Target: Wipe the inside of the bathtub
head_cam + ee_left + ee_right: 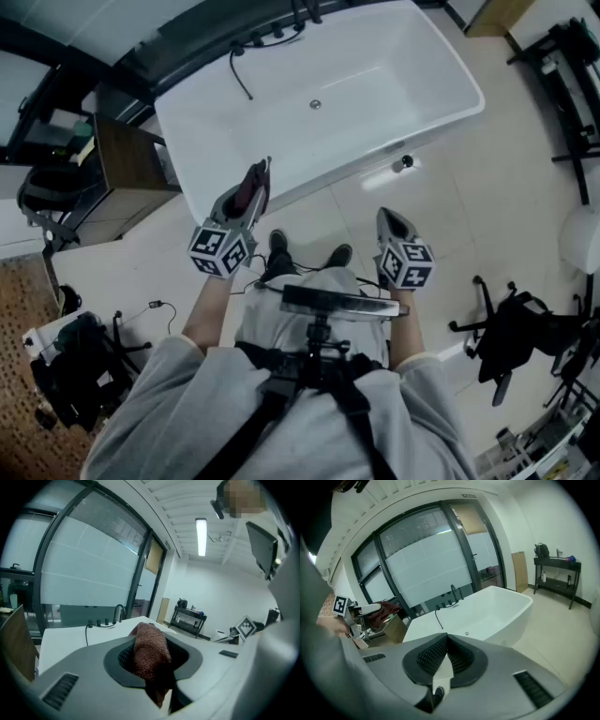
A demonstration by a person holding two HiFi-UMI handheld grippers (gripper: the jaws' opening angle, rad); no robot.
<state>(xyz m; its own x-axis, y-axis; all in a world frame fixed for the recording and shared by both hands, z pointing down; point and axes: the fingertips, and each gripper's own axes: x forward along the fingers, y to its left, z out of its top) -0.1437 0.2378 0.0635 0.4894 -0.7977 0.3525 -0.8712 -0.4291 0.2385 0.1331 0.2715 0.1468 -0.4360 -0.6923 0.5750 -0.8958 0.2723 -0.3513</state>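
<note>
The white bathtub (394, 66) stands just ahead of me, dry-looking, with a round drain (316, 104) in its floor. My left gripper (256, 180) hovers above the floor by the tub's near left corner, shut on a dark red cloth (247, 195). In the left gripper view the cloth (149, 651) fills the jaws of the left gripper (150, 637) and hangs down, with the tub (65, 641) behind. My right gripper (386, 217) is held over the floor short of the tub, shut with nothing in it. In the right gripper view its pads meet at the right gripper's tip (444, 639), facing the tub (492, 606).
Black faucet fittings and a hose (246, 56) sit on the tub's far rim. A wooden cabinet (127, 169) stands left of the tub. Black stands and gear (511, 328) crowd the right side. My shoes (278, 246) are on the tiled floor near the tub.
</note>
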